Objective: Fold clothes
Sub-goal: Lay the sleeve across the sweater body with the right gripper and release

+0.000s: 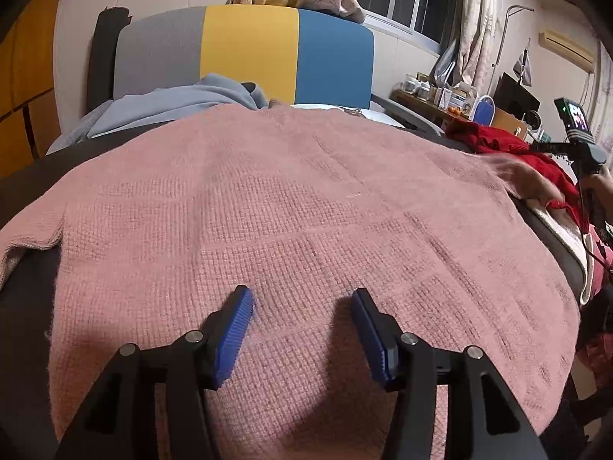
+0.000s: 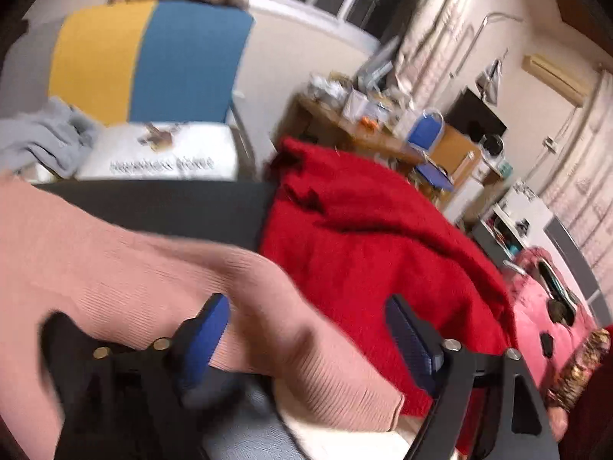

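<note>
Left tool (image 1: 302, 299), jaws wide, hovers over the pink knit sweater (image 1: 291, 207) spread flat on the bed. Right tool (image 2: 306, 306), jaws wide, straddles the sweater's ribbed sleeve (image 2: 230, 287) beside a red garment (image 2: 367, 237).

The right wrist view is smeared throughout: the lettering on the white cushion (image 2: 161, 153) at 10 o'clock cannot be read, and the items on the wooden side table (image 2: 356, 122) at 1 o'clock are too blurred to name. The pink sweater (image 1: 291, 207) hides most of the dark worktop (image 1: 30, 176) and runs off the bottom edge. At 3 o'clock, its sleeve (image 1: 528, 180) is blurred.
</note>
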`<state>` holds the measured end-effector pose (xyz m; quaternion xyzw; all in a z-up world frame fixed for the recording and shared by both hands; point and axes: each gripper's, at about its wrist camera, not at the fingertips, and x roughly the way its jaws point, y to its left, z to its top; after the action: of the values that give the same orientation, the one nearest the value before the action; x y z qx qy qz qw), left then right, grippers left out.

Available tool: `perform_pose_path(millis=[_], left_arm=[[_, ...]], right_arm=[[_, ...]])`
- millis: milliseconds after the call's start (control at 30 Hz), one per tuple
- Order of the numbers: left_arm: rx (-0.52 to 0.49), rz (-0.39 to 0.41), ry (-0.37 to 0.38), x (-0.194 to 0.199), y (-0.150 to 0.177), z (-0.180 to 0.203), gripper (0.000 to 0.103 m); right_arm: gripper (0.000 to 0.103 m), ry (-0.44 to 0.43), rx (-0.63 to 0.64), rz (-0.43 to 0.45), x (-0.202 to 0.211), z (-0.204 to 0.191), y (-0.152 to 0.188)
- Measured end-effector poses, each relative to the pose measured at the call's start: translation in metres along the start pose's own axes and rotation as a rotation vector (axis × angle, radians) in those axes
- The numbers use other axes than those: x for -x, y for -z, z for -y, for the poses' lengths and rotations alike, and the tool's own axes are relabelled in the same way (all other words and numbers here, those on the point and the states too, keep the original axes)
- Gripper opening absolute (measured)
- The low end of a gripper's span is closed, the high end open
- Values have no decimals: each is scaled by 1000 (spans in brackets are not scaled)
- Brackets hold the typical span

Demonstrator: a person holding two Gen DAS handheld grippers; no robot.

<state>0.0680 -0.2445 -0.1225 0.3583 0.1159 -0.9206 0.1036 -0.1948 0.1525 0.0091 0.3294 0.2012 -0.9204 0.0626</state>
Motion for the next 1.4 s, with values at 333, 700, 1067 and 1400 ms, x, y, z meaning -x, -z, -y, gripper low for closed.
perform_pose_path(millis=[333, 700, 1067, 1400], left_arm=[[92, -13, 91, 11, -5, -18, 55], [292, -20, -39, 89, 43, -88, 56], [320, -76, -168, 104, 74, -76, 58], [301, -157, -113, 69, 36, -82, 11]], right_arm=[[85, -786, 165, -54, 94, -140, 67], [94, -825, 48, -131, 105, -149, 130], [96, -861, 14, -153, 104, -158, 154], [103, -854, 29, -174, 94, -166, 150]])
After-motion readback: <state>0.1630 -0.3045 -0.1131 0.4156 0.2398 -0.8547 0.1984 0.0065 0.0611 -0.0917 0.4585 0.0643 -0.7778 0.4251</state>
